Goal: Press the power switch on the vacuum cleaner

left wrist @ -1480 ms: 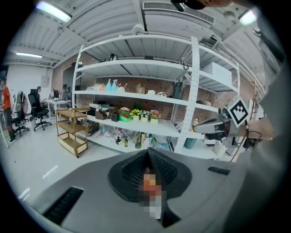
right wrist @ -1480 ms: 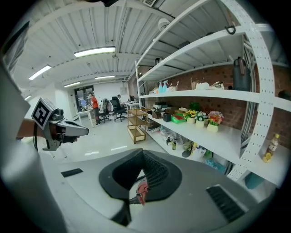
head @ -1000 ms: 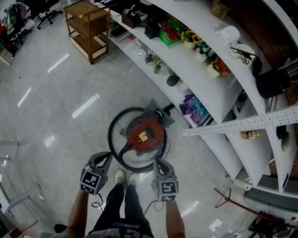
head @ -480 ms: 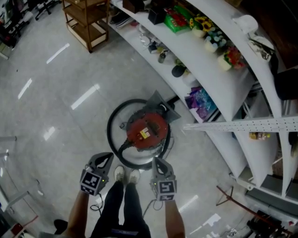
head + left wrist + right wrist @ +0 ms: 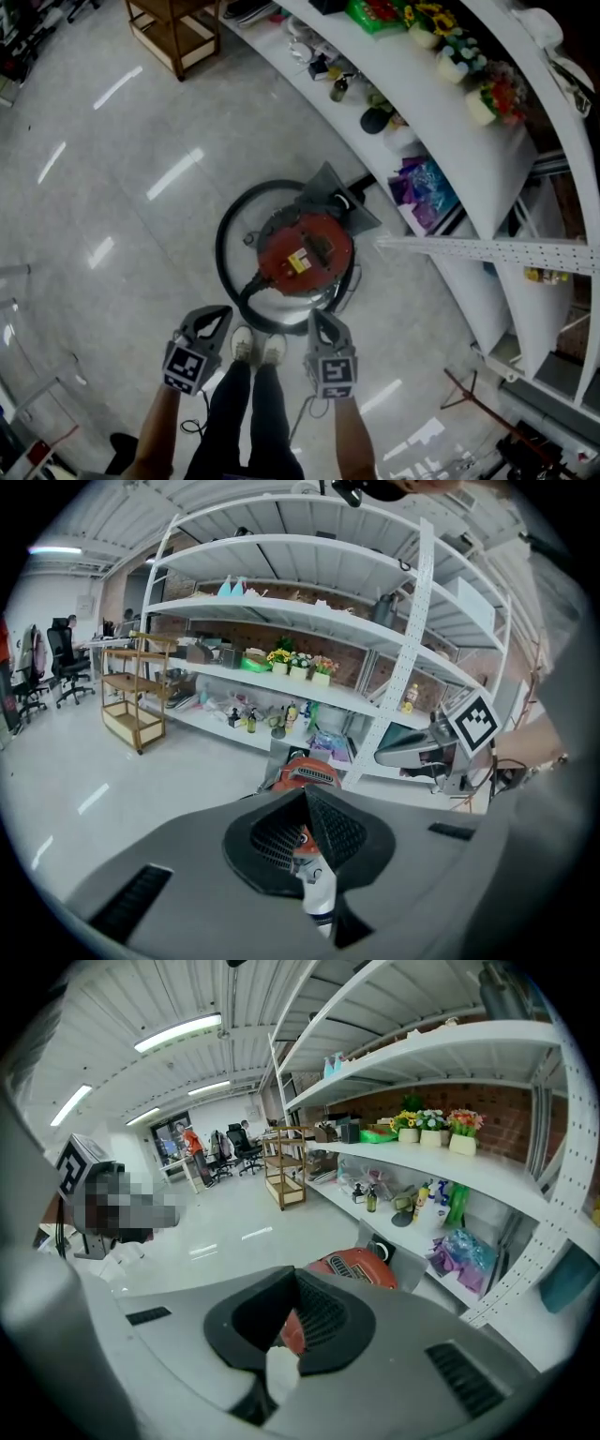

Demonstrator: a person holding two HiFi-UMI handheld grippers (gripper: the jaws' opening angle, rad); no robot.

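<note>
The vacuum cleaner point(image 5: 305, 255) is a round red canister on the floor, with a yellow label on its top and a black hose point(image 5: 225, 246) looped round it. It also shows past the jaws in the left gripper view, as the red vacuum cleaner point(image 5: 305, 772), and in the right gripper view, as the same canister point(image 5: 356, 1266). My left gripper point(image 5: 217, 313) hovers near the hose loop's near left side, jaws closed to a point. My right gripper point(image 5: 317, 319) hangs just short of the canister's near edge, also shut. Neither one touches the vacuum or holds anything.
Curved white shelves point(image 5: 441, 103) with bottles, flower pots and bags run along the right, close behind the vacuum. A wooden cart point(image 5: 173, 23) stands at the far left. The person's white shoes point(image 5: 255, 349) stand between the grippers. Open grey floor point(image 5: 112, 187) lies to the left.
The head view has shifted: the shelves slid toward the upper right and the vacuum sits slightly nearer the grippers. Both grippers stayed shut and kept their places.
</note>
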